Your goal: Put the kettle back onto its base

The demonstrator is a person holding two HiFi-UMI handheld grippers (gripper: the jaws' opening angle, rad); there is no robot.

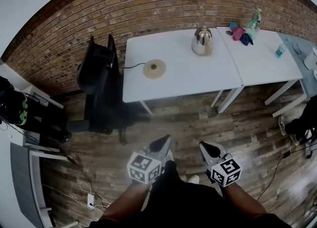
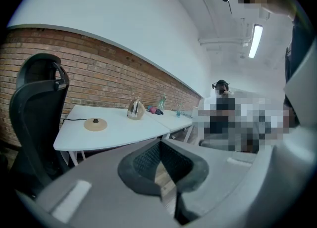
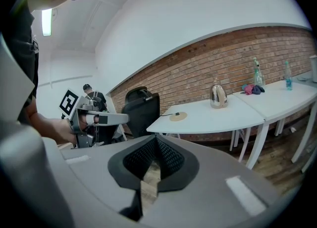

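Both grippers are shut and empty. We count two, the left gripper (image 1: 165, 141) and the right gripper (image 1: 204, 147), and each gripper's own view shows its jaws brought together with nothing between the pads. We hold them side by side, low in front of our body, on two bare forearms (image 1: 124, 202) that reach forward. Both point toward the white table (image 1: 183, 81) and a little down, well short of it, over the wood floor (image 1: 188, 118).

On that table we count one kettle (image 1: 202, 41), upright near its right edge. One round base (image 1: 154, 68) lies toward its left end, with a cord (image 1: 131, 66) running off that side. Kettle and base stand well apart.

One black chair (image 1: 99, 81) stands just beside the table's left end. A second white table (image 1: 270, 59) meets its right edge and carries one tall bottle (image 1: 255, 19), one small bottle (image 1: 281, 50) and a heap of cloths (image 1: 241, 34).
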